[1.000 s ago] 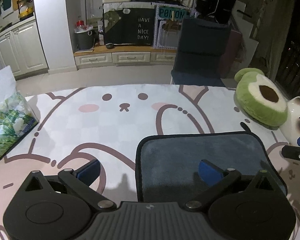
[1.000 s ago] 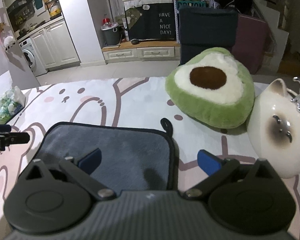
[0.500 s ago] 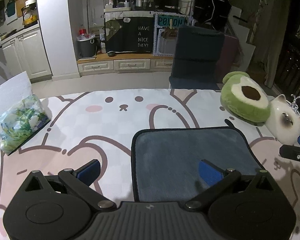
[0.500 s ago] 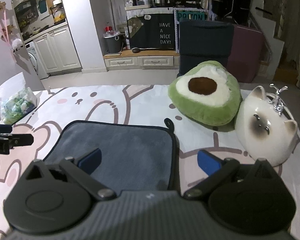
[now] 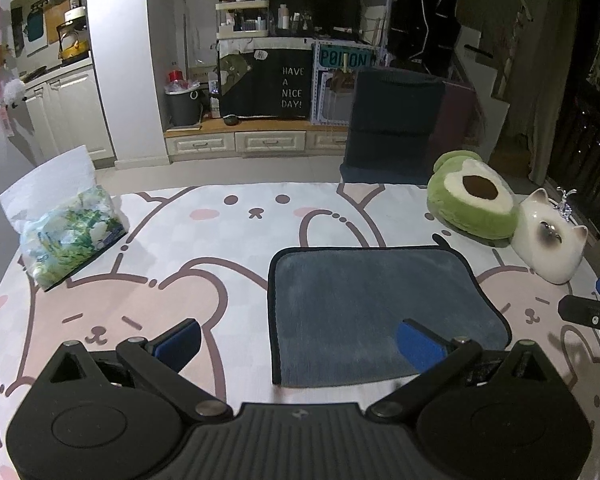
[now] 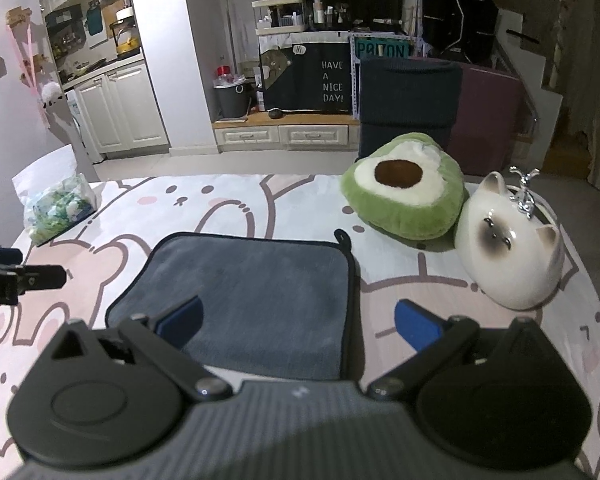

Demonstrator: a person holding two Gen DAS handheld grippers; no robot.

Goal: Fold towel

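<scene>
A grey-blue towel with a dark border [image 5: 376,304] lies flat on the table, folded into a rectangle; it also shows in the right wrist view [image 6: 252,296]. A small hanging loop [image 6: 342,237] sticks out at its far right corner. My left gripper [image 5: 298,344] is open and empty, raised above the towel's near left edge. My right gripper [image 6: 298,322] is open and empty, raised above the towel's near right edge. Each gripper's tip shows at the edge of the other's view.
The table has a cartoon rabbit cloth [image 5: 228,240]. A green avocado plush [image 6: 404,196] and a white ceramic cat [image 6: 508,248] stand at the right. A tissue pack [image 5: 68,232] lies at the left. A dark chair [image 5: 392,128] stands beyond the far edge.
Both grippers have risen and pulled back from the towel, so more of the table shows. The towel has stayed flat in place.
</scene>
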